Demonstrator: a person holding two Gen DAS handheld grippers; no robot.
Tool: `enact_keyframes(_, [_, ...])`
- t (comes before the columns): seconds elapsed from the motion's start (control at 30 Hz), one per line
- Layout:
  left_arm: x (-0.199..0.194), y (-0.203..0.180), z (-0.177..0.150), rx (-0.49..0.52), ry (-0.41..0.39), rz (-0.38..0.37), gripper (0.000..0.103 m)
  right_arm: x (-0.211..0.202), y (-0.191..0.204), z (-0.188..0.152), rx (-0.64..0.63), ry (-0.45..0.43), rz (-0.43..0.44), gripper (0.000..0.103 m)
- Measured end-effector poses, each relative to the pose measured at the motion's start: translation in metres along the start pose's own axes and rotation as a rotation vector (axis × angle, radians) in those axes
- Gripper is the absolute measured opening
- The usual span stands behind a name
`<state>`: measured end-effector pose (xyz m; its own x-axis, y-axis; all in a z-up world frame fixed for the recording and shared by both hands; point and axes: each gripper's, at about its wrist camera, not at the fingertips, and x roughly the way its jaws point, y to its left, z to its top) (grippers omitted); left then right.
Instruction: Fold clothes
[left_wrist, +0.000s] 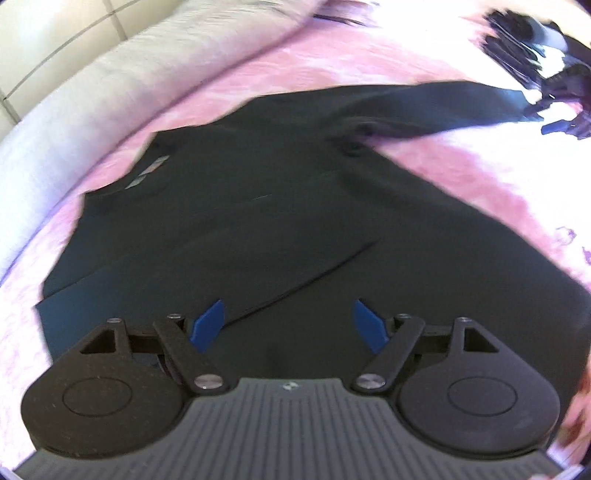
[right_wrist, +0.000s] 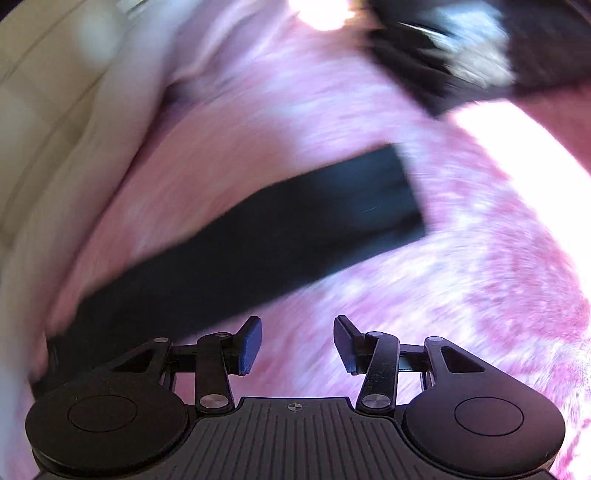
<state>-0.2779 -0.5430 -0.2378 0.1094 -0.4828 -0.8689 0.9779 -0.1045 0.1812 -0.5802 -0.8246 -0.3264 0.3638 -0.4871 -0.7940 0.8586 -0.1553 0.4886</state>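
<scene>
A black top (left_wrist: 280, 221) lies flat on a pink bedspread (left_wrist: 461, 177), one sleeve (right_wrist: 295, 229) stretched out twd a dark clothes pile (left_wrist: 535, 48), w/ the left gripper (left_wrist: 289, 325) spread wide over its hem and the right gripper (right_wrist: 297, 343) parted, empty, above bare spread beside the sleeve.

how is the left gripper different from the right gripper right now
The left gripper hangs over the black shirt; the right gripper hangs over the pink bedspread, beside the shirt's sleeve. The left's jaws gape wider than the right's. Both are open and hold nothing.
</scene>
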Motion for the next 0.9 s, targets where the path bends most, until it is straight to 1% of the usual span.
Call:
enact_keyframes(0.03, [0.004,-0.011,0.01,0.027,0.006,-0.008,0.075,0.003,-0.016,0.008,0.067,-0.004,0.012,0.048])
enact_keyframes(0.13, [0.011,-0.035,0.033,0.105,0.013,-0.024,0.075,0.014,-0.047,0.021,0.162,-0.009,0.045,0.048])
enact_keyframes(0.23, [0.016,-0.05,0.052,0.167,0.013,-0.028,0.076,0.016,-0.059,0.029,0.236,-0.042,0.097,0.048])
enact_keyframes(0.37, [0.025,-0.061,0.077,0.205,0.021,-0.018,0.076,0.019,-0.07,0.036,0.33,-0.087,0.155,0.048])
enact_keyframes(0.43, [0.025,-0.063,0.083,0.219,0.015,-0.011,0.076,0.024,-0.072,0.041,0.351,-0.097,0.168,0.048])
enact_keyframes(0.47, [0.025,-0.063,0.086,0.226,0.012,-0.008,0.076,0.024,-0.071,0.043,0.34,-0.092,0.164,0.047])
enact_keyframes(0.5, [0.022,-0.061,0.084,0.22,0.01,-0.004,0.076,0.027,-0.068,0.047,0.318,-0.086,0.147,0.033])
enact_keyframes(0.53, [0.02,-0.058,0.081,0.211,0.008,0.0,0.076,0.03,-0.062,0.052,0.283,-0.077,0.124,0.014])
enact_keyframes(0.57, [0.017,-0.056,0.078,0.203,0.006,0.005,0.076,0.03,-0.052,0.058,0.233,-0.072,0.108,0.011])
enact_keyframes(0.6, [0.015,-0.053,0.075,0.194,0.004,0.009,0.076,0.027,-0.038,0.063,0.156,-0.069,0.081,0.01])
enact_keyframes(0.67, [0.01,-0.047,0.069,0.177,0.0,0.017,0.076,0.017,-0.002,0.071,-0.001,-0.079,0.057,0.01])
enact_keyframes(0.73, [0.005,-0.042,0.063,0.16,-0.005,0.026,0.076,0.007,0.045,0.074,-0.163,-0.105,0.08,0.01])
enact_keyframes(0.83, [-0.005,-0.027,0.045,0.13,-0.008,0.049,0.076,-0.011,0.133,0.061,-0.389,-0.186,0.195,0.009])
enact_keyframes(0.87, [-0.009,-0.018,0.034,0.11,-0.001,0.061,0.076,-0.018,0.163,0.054,-0.465,-0.217,0.236,0.009])
enact_keyframes(0.9, [-0.013,-0.009,0.022,0.089,0.008,0.072,0.076,-0.026,0.196,0.041,-0.54,-0.248,0.289,0.009])
